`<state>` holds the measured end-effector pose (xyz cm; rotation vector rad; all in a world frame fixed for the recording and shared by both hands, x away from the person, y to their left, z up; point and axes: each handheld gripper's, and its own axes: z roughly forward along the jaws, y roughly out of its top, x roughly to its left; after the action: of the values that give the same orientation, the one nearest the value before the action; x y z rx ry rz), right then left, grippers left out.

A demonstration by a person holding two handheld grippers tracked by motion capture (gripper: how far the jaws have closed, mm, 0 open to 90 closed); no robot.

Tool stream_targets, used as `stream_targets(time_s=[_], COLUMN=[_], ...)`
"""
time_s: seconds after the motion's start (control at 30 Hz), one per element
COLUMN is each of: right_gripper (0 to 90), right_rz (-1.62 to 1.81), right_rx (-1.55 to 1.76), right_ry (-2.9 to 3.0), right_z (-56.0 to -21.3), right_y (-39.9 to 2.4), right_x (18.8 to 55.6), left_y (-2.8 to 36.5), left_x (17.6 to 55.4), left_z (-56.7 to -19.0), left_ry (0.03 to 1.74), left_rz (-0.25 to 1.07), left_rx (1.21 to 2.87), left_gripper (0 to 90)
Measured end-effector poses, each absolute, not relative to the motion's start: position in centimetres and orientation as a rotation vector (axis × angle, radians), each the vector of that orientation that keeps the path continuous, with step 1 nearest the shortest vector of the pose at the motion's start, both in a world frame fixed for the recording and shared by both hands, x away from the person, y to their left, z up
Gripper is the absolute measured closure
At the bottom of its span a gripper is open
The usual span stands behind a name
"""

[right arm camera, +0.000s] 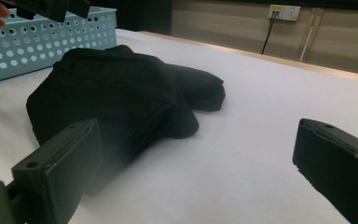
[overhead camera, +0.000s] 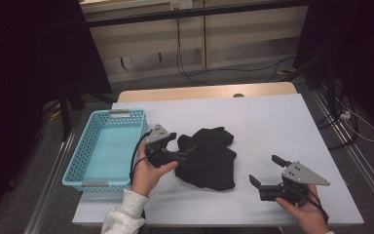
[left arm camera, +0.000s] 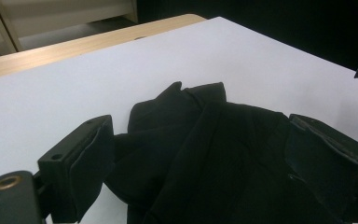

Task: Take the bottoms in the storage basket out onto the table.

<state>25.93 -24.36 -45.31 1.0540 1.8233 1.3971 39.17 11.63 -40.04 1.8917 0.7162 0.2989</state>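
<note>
A crumpled black cloth (overhead camera: 209, 161) lies on the white table (overhead camera: 272, 117), just right of a light blue basket (overhead camera: 78, 161). My left gripper (overhead camera: 182, 145) rests at the cloth's left edge, pointing right. In the left gripper view the cloth (left arm camera: 205, 140) bunches between the wide-spread jaws of the left gripper (left arm camera: 200, 163), which do not squeeze it. My right gripper (overhead camera: 264, 169) stands open near the table's front right, apart from the cloth. In the right gripper view the right gripper (right arm camera: 200, 168) has bare table between its jaws, and the cloth (right arm camera: 121, 93) lies beyond to the left.
The perforated basket (right arm camera: 51, 42) is empty and sits at the table's left edge. Cables run across the floor beyond the table's far wooden edge (overhead camera: 204, 91). Bare table stretches behind and right of the cloth.
</note>
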Motion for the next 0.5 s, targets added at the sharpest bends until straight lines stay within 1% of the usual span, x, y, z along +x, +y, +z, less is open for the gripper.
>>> stream_targets(time_s=[0.13,0.5], right_gripper=[0.2,0.8], right_rz=[1.388,1.372], right_rx=[1.057,1.039], right_ry=[1.849,1.901], right_z=[-45.3,-45.2], right_y=[-24.1,-23.2], right_x=[26.2,26.8], left_y=[11.9,12.3], left_x=[39.2,39.1], left_z=[-40.1,-40.3], left_ry=[0.731,0.739], left_rz=[0.284,0.297], left_rx=[1.882,1.887], left_gripper=[8.5,7.6])
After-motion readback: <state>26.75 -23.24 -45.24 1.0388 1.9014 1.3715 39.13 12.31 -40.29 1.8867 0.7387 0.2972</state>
